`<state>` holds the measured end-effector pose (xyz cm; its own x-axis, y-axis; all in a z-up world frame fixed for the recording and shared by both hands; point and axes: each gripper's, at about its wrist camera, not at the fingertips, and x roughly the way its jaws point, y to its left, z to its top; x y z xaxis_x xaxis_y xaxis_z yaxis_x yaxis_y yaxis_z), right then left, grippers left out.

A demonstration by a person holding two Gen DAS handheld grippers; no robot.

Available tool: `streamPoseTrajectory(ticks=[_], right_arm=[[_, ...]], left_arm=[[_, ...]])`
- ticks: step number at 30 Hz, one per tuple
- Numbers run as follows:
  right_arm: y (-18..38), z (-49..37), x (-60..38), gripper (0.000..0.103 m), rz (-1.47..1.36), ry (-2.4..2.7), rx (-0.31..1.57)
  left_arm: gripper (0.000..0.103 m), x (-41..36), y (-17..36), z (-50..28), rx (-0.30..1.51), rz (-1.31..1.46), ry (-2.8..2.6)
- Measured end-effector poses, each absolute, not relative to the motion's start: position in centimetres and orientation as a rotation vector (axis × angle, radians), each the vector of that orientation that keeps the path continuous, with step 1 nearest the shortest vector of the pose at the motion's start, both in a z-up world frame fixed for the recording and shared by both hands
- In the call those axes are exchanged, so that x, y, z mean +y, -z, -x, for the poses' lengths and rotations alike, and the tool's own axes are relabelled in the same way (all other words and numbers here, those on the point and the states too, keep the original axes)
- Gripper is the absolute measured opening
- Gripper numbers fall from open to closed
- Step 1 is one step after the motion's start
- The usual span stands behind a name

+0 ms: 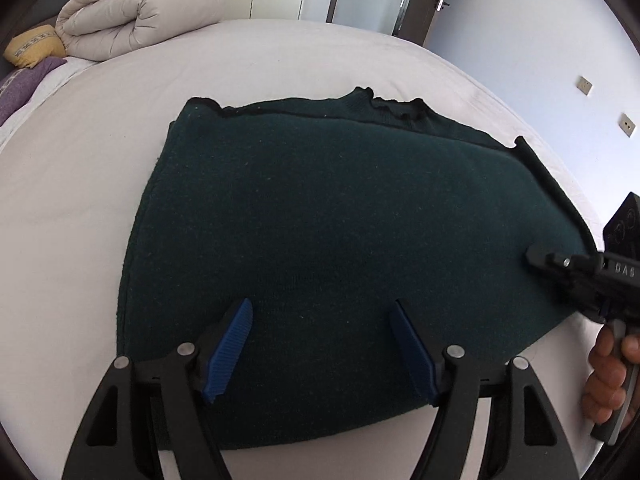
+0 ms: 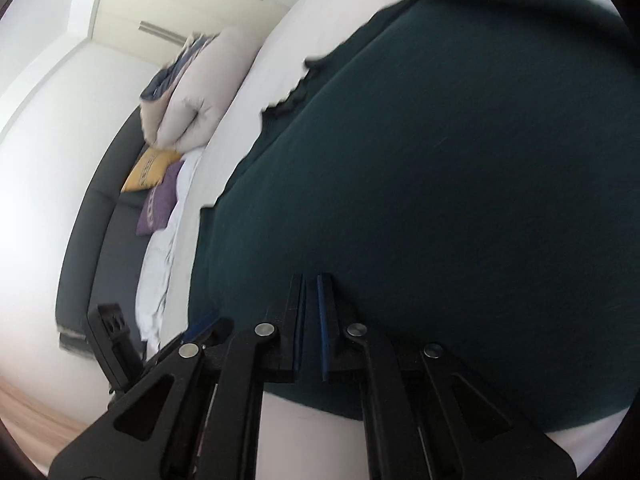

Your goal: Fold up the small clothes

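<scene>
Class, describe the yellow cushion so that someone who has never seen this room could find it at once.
Start at the white bed and look to the end where the rolled beige duvet is heaped. The yellow cushion sits right beside that duvet, with a purple cushion next to it. Its mustard colour and pale patterned band set it apart.

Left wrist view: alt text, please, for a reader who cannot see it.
A dark green sweater lies flat on a white bed, the open left claw over its near edge. The right claw enters from the right.

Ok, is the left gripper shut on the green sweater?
No, the left gripper stands open above the green sweater, its blue pads wide apart.
</scene>
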<state>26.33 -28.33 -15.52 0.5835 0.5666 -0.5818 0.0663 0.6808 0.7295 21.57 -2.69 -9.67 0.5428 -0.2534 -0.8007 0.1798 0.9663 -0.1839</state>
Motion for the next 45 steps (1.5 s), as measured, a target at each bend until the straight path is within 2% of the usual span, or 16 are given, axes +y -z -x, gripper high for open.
streamPoseTrajectory(ticks=[5, 9, 11, 13, 14, 15, 17, 23, 25, 26, 27, 32, 33, 37, 39, 45], right_arm=[[13.8, -23.8, -37.9, 0.003, -0.837, -0.041, 0.758], [11.8, -20.3, -44.3, 0.024, -0.917, 0.305, 0.623], [10.8, -19.9, -44.6, 0.026, -0.949, 0.277, 0.579], [8.9, -21.3, -42.0, 0.028, -0.857, 0.199, 0.589], [8.2, -22.5, -40.3, 0.034, -0.814, 0.134, 0.604], [7.5, -24.1, -38.5, 0.046, -0.773, 0.065, 0.628], [7.1, -27.3, -34.8, 0.053, -0.703, -0.03, 0.668], [11.6, -34.4, -28.9, 0.053, -0.713, -0.124, 0.821], [13.2, -34.5, -30.0, 0.043, -0.743, -0.11, 0.783], [13.6, -33.7, -30.9, 0.031, -0.766, -0.113, 0.769], [14.2, -33.1, -32.2, 0.028, -0.788, -0.098, 0.761], [15.6, -31.1, -34.8, 0.027, -0.835, 0.021, 0.702], [15.2, -30.2, -35.1, 0.032, -0.82, 0.058, 0.704], [13.0, -25.7, -36.6, 0.032, -0.702, 0.169, 0.675], [12.3, -24.9, -36.6, 0.042, -0.612, 0.199, 0.708], [12.2, -24.7, -34.6, 0.042, -0.408, 0.128, 0.804]], left_arm=[[0.073, -2.7, 9.8, -21.5, 0.956, 0.071, 0.265], [0.073, -2.4, 9.9, -21.4, 0.946, 0.082, 0.28], [0.074, -2.5, 9.9, -21.5, 0.948, 0.083, 0.28], [0.077, -2.7, 10.0, -21.6, 0.946, 0.081, 0.276], [0.078, -2.9, 10.1, -21.6, 0.945, 0.078, 0.273], [0.079, -3.1, 10.1, -21.7, 0.945, 0.072, 0.269], [0.08, -3.2, 10.1, -21.7, 0.948, 0.069, 0.265], [0.081, -3.0, 10.1, -21.8, 0.951, 0.077, 0.271], [0.081, -3.0, 10.2, -21.9, 0.948, 0.081, 0.273], [0.081, -2.9, 10.2, -21.8, 0.945, 0.084, 0.274], [0.081, -2.8, 10.2, -21.8, 0.94, 0.089, 0.277], [0.081, -2.1, 10.1, -21.6, 0.919, 0.135, 0.299], [0.081, -2.0, 10.1, -21.5, 0.919, 0.142, 0.302], [0.081, -1.7, 10.0, -21.4, 0.91, 0.16, 0.31], [0.081, -1.6, 10.0, -21.3, 0.903, 0.17, 0.312], [0.081, -1.7, 10.1, -21.2, 0.896, 0.159, 0.311]])
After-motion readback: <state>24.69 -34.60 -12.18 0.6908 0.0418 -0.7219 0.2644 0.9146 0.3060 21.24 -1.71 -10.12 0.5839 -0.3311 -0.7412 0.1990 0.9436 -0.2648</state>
